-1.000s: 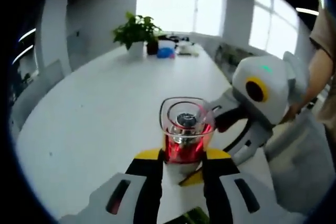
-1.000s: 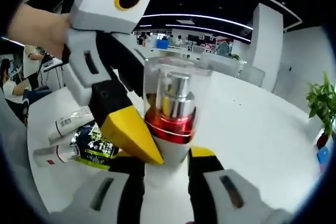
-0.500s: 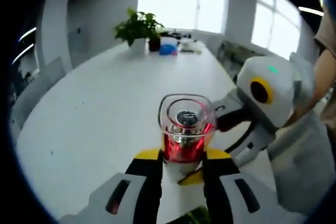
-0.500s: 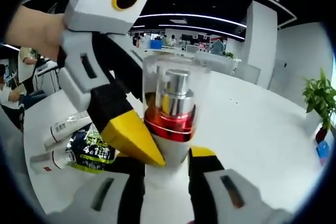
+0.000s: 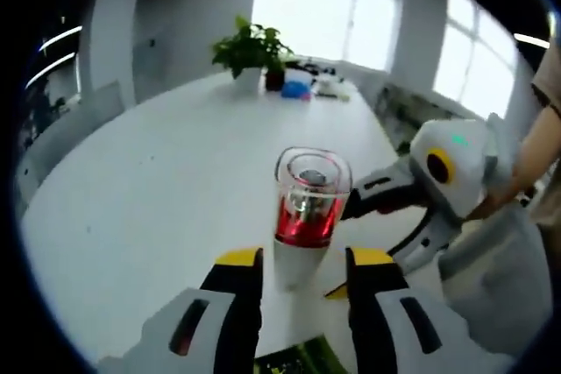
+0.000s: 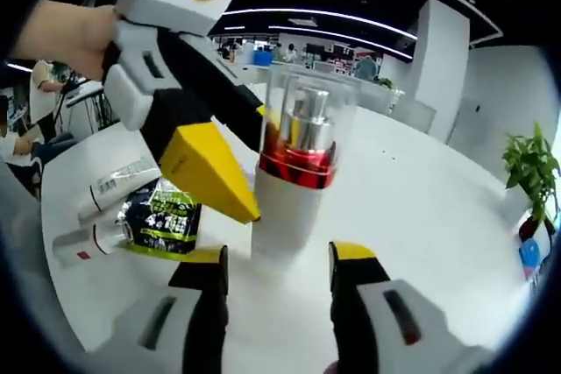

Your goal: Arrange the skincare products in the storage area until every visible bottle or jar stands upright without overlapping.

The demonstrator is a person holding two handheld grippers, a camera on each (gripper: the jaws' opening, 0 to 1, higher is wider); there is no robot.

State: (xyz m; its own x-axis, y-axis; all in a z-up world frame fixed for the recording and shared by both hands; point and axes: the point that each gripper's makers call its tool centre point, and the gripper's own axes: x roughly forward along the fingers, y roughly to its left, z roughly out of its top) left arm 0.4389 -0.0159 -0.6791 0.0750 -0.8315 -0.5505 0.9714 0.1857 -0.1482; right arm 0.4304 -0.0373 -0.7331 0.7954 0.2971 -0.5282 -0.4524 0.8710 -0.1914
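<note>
**Bottle upright, both tongs off it**

Bottle stands upright on the table, just ahead of my left gripper, whose jaws gape with nothing between them. My right gripper is also spread and empty, bottle just beyond its tips. Left of my right tongs lie a dark sachet and two white tubes.

It is an office: a long white bench, big windows, a potted plant, and desks far behind.
</note>
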